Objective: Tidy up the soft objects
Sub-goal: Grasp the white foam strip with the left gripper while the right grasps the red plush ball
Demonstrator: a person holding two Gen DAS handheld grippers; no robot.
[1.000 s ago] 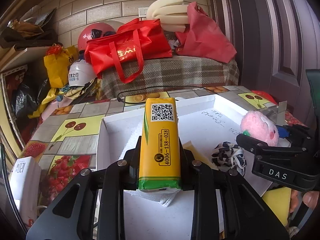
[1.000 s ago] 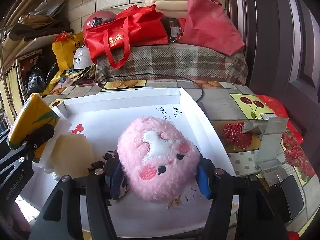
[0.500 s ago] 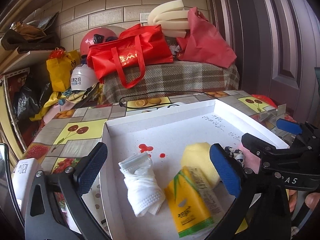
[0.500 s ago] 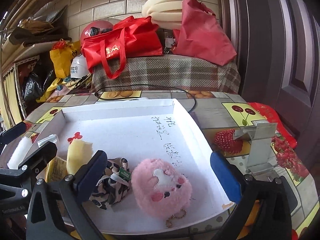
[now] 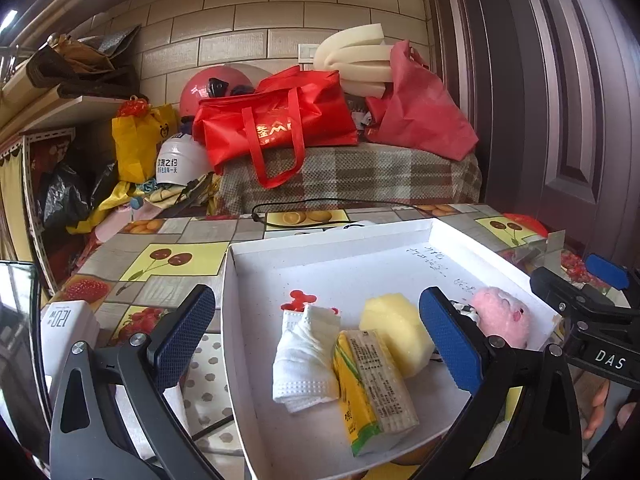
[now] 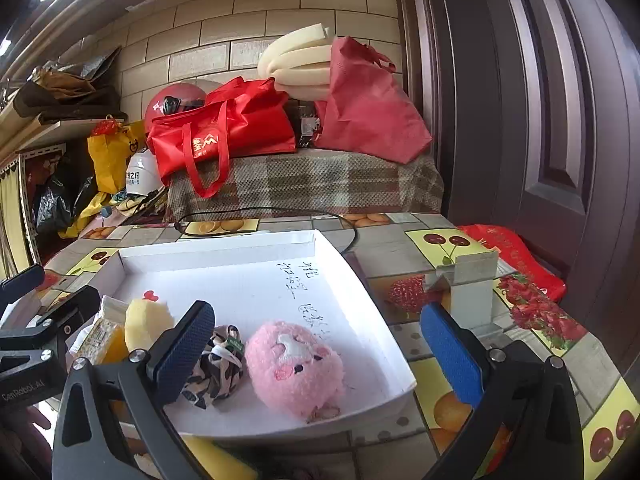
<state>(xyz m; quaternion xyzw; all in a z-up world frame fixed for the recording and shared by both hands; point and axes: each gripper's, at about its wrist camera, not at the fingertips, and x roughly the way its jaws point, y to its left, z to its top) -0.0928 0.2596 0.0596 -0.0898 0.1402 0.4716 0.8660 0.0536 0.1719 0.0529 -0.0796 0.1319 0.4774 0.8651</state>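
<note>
Released since a second before, with both the left hand-held gripper (image 5: 316, 344) and right hand-held gripper (image 6: 316, 344) spread wide and empty, leaving tissue pack (image 5: 374, 388), folded mask (image 5: 306, 360), yellow sponge (image 5: 396, 332), patterned scrunchie (image 6: 214, 368) and pink plush (image 6: 296, 368) lying in the white tray (image 6: 360, 292) on the desk (image 6: 400, 248).

Red tote bag (image 5: 276, 128), pink helmet (image 5: 208, 88), foam strips (image 5: 352, 60), black cable (image 6: 260, 216)
</note>
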